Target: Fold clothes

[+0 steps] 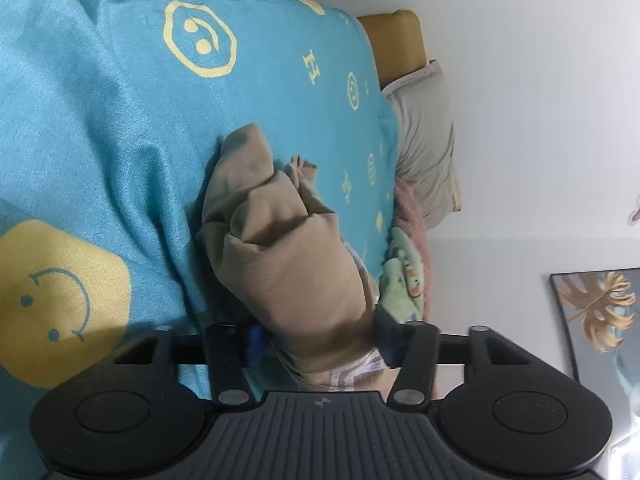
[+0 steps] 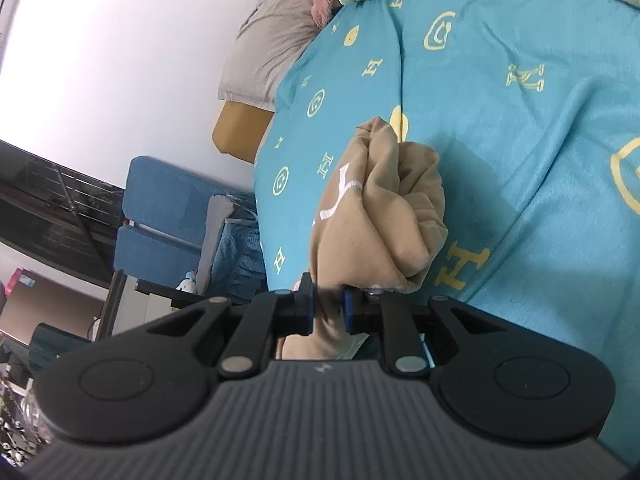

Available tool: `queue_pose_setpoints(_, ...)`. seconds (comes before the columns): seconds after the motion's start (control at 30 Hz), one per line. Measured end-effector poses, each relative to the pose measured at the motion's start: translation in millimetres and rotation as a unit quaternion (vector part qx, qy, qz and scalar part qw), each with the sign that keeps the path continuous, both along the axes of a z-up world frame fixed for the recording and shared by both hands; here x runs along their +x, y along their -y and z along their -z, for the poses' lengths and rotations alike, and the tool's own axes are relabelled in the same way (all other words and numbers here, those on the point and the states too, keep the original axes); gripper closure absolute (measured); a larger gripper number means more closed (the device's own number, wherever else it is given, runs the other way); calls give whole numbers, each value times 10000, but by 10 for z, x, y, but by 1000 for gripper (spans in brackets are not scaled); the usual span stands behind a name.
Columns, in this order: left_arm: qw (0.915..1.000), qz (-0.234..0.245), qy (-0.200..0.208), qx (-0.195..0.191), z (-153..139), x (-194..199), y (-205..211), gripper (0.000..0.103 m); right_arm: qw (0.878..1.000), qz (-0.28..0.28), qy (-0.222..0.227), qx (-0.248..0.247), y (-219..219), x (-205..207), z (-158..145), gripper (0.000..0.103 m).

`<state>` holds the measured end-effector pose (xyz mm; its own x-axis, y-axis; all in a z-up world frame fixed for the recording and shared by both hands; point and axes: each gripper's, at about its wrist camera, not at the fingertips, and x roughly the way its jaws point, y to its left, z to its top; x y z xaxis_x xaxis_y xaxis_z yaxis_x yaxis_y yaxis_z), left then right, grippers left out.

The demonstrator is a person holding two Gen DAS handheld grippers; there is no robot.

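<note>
**A:** What have your claws got, starting close in?

**B:** My right claw [image 2: 329, 312] is clamped on a bunched fold of the tan garment [image 2: 380, 216]; the cloth is squeezed thin between the blue pads [image 2: 349, 312]. My left claw [image 1: 320, 340] has a thicker wad of the same tan garment [image 1: 288, 248] between its fingers, with a striped white trim showing down there. The fingers stand fairly wide and the cloth hides the pads, so I cannot tell whether they press on it.

**A:** And where does the garment sit?

**B:** It is crumpled up off my claws above the bed, over the blue cover [image 2: 500, 128] with its yellow smiley faces and letters, well in from the edges.

**A:** Further on?

**B:** At the head end of the bed, a grey pillow [image 1: 424, 140], something pink and fluffy [image 1: 412, 204] and a patterned green cloth [image 1: 400, 276]. Past the bed's side edge stands a blue chair [image 2: 168, 220].
</note>
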<state>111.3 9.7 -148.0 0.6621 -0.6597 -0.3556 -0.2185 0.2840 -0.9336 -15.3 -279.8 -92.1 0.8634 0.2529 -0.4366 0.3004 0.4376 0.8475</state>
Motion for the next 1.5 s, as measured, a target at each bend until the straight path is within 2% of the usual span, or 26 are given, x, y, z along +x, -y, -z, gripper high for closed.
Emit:
queue_pose_setpoints(0.03,10000,31,69,41,-35,-5,15,64,10000,8,19,-17,4,-21,-27,86)
queue_pose_setpoints(0.2,9978,374,503,236,-416,-156,111,72,9999,89,125,-8,89,-312,-190,86)
queue_pose_setpoints(0.3,9940,677,745,424,-734,-419,256,74,9996,161,227,85,220,-663,-321,86)
queue_pose_setpoints(0.37,9922,873,806,373,-894,-648,314,75,9994,191,291,88,318,-911,-443,86)
queue_pose_setpoints(0.53,9832,1539,918,359,-1337,-968,809,76,9977,385,510,-212,678,-1500,-886,86)
queue_pose_setpoints(0.6,9787,1804,898,380,-1519,-999,1110,76,9967,463,575,-345,879,-1696,-1050,86)
queue_pose_setpoints(0.7,9694,2177,957,608,-1749,-965,1698,76,9951,660,540,-507,1286,-1860,-1219,86)
queue_pose_setpoints(0.9,9496,2773,1027,1037,-2145,-631,3155,77,9877,1271,346,-845,2286,-1771,-1463,86)
queue_pose_setpoints(0.97,9417,2934,1207,1118,-2329,-507,3666,77,9839,1506,338,-901,2717,-1665,-1592,87)
queue_pose_setpoints(1.03,9311,3143,1535,1037,-2509,-303,4204,76,9758,1865,521,-1014,3103,-1596,-1777,87)
queue_pose_setpoints(1.1,9271,3215,1695,914,-2618,-223,4665,76,9654,2135,693,-1326,3419,-1554,-1983,87)
queue_pose_setpoints(1.2,9199,3267,2047,721,-2673,-157,5243,75,9456,2497,990,-1835,3678,-1601,-2169,87)
queue_pose_setpoints(1.23,9161,3307,2132,768,-2629,-156,5382,74,9380,2563,1023,-2098,3704,-1628,-2181,87)
queue_pose_setpoints(1.33,9045,3513,2180,1048,-2355,-214,5704,72,9304,2597,635,-2509,3799,-1683,-1944,87)
queue_pose_setpoints(1.4,8893,3815,2115,1375,-2004,-338,5754,72,9347,2521,163,-2502,3829,-1753,-1602,87)
queue_pose_setpoints(1.5,8561,4279,2039,2057,-1513,-565,5716,71,9451,2306,-582,-2240,3802,-1900,-1031,87)
